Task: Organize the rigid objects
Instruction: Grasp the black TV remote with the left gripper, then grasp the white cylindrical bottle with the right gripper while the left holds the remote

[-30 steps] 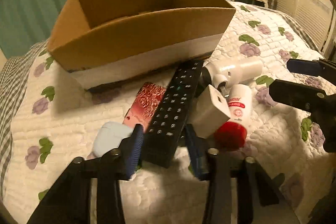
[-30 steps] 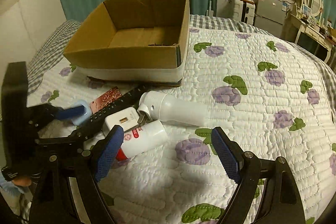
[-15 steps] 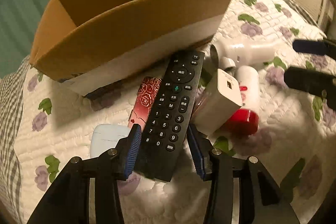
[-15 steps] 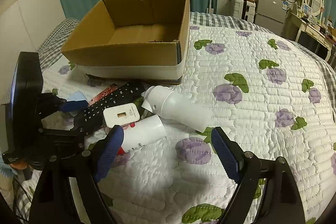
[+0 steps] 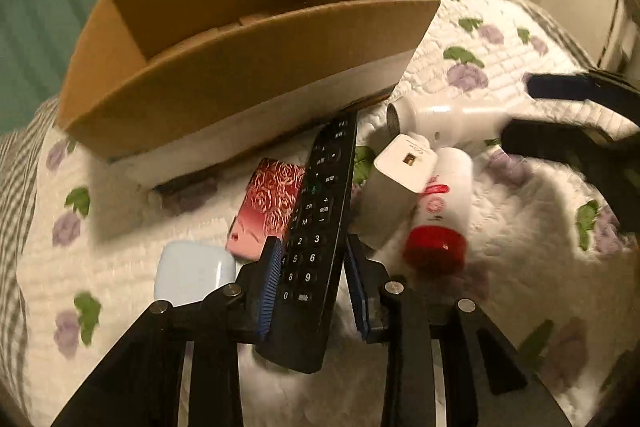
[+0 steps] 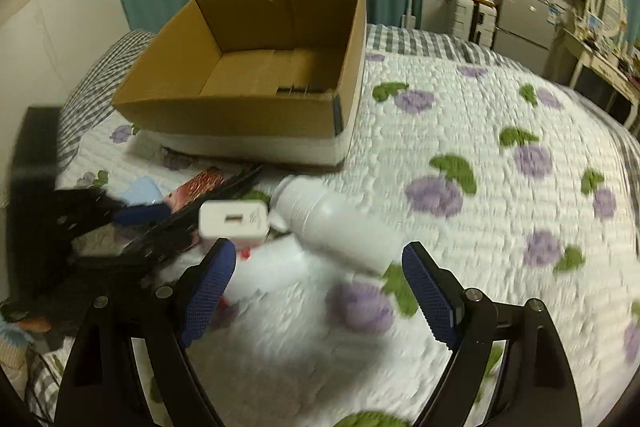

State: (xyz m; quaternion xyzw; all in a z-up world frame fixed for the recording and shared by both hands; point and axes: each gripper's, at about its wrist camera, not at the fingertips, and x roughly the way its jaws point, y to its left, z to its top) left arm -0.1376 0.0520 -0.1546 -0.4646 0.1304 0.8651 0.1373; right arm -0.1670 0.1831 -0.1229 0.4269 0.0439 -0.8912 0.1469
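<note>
Left tongs (image 5: 310, 281) are clamped on the lower end of the black remote (image 5: 320, 211), blue pads pressed against both long edges, while its far tip points at the foot of the cardboard box (image 5: 240, 83). Right tongs (image 6: 316, 291) hang spread apart with nothing between them, hovering above the pile on the bed (image 6: 460, 147).

Nearest the left tongs lie a pale blue case (image 5: 192, 273) and a red patterned case (image 5: 268, 203), the latter tucked partly under the remote. On the other side a white charger block (image 5: 394, 187) leans on a white bottle with a red cap (image 5: 444, 211), and beyond them a larger white bottle (image 5: 448, 123) lies on its side. The box sits farthest back, open, and seems to hold nothing yet.

The step in hand looks like carrying the remote into the box. Because the grip is close to one end, the long free end will want to droop; lifting it straight up first should clear the neighbouring charger block, then the tip must rise above the box's near wall before moving forward.
</note>
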